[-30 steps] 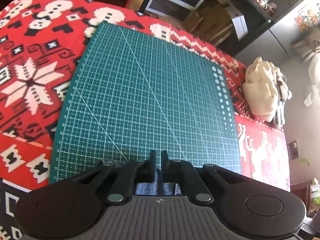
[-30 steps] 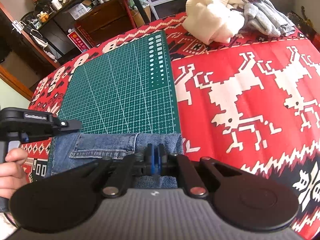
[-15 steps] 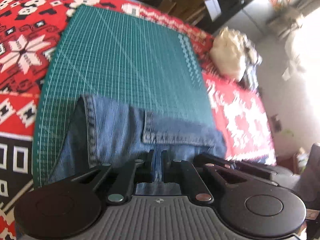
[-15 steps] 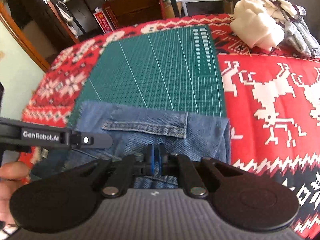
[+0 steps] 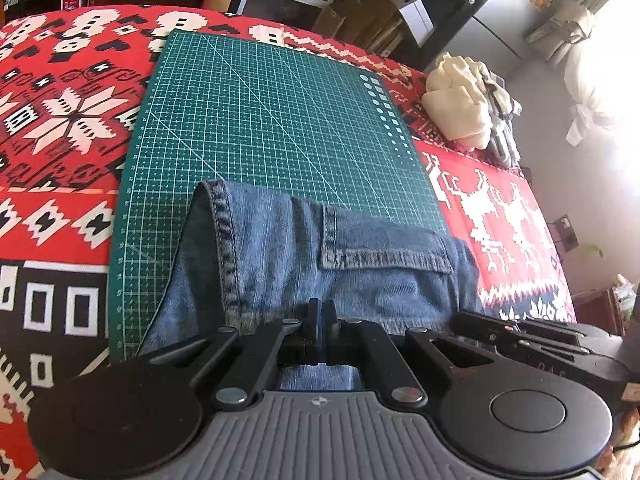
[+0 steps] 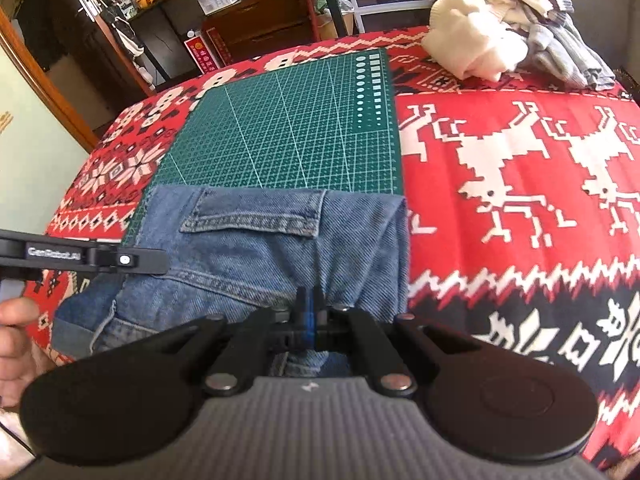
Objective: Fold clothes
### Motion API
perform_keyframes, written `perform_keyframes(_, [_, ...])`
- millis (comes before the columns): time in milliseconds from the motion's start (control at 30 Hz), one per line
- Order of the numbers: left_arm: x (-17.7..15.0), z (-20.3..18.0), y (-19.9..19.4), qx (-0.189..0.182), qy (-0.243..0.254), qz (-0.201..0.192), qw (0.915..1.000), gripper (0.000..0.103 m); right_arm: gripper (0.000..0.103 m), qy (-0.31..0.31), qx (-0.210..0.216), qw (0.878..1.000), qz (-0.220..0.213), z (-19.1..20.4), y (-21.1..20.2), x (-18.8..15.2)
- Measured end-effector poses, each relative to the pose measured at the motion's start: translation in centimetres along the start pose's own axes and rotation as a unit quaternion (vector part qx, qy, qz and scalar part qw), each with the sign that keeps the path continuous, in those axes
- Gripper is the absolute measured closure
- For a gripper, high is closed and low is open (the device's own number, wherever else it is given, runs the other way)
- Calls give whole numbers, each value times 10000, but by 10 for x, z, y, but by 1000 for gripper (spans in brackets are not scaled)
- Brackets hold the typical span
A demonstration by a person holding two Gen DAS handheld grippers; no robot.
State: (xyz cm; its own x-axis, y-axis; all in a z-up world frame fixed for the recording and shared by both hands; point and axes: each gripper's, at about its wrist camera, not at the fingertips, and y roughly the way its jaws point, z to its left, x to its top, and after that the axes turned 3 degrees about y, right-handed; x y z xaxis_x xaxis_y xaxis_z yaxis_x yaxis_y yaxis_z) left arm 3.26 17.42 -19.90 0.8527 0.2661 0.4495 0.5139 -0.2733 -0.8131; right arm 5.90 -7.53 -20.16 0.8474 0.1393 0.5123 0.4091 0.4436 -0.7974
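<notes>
Blue denim jeans (image 5: 288, 252) lie over the near part of the green cutting mat (image 5: 272, 120), with a flapped pocket (image 5: 384, 248) showing. My left gripper (image 5: 321, 312) is shut on the denim at its near edge. The right wrist view shows the same jeans (image 6: 272, 248) on the mat (image 6: 296, 136), and my right gripper (image 6: 307, 312) is shut on the cloth near its right side. The left gripper (image 6: 100, 258) reaches in from the left, over the denim's left part, with a hand (image 6: 16, 344) behind it.
A red, white and black patterned blanket (image 6: 520, 184) covers the surface around the mat. A pile of cream and grey clothes (image 6: 504, 52) sits at the far right. Shelves and drawers (image 6: 256, 20) stand beyond the far edge.
Both grippers have carried the denim forward onto the mat; a second ago only a strip showed at its near edge. More of the pocket side now lies spread across the mat.
</notes>
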Motion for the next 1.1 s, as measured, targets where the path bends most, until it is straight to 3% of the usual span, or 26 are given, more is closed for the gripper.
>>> perform_keyframes(133, [-8,-10,-11,185,239,60,9995,101,101,-39,-222,9996,185,5,-12,-3])
perform_keyframes(267, [-15,-25,-19,-129,440,70,9989,98,101,-305,56,9995,88,28,-22,-5])
perform_keyframes(433, [-17,-42,1,-2,710,251,9972,98,101,-549,182,9982,153,55,0,-3])
perform_keyframes(500, [-22,-41,5,82,794,226,9966,93,102,-553,134,9981,232,57,11,-4])
perform_keyframes(633, [-28,-29,2,146,707,226,9971,100,103,-578,167,9981,94,44,4,-14])
perform_keyframes(800, [-35,-8,-3,-174,231,387,9988,100,103,-442,136,9989,50,27,-8,-23])
perform_keyframes(1000, [-39,-10,-12,-90,236,446,9987,100,103,-170,126,9994,271,14,-23,-22])
perform_keyframes(1100, [-37,-14,-20,-110,287,412,9987,99,103,-216,61,9997,109,14,-41,-19])
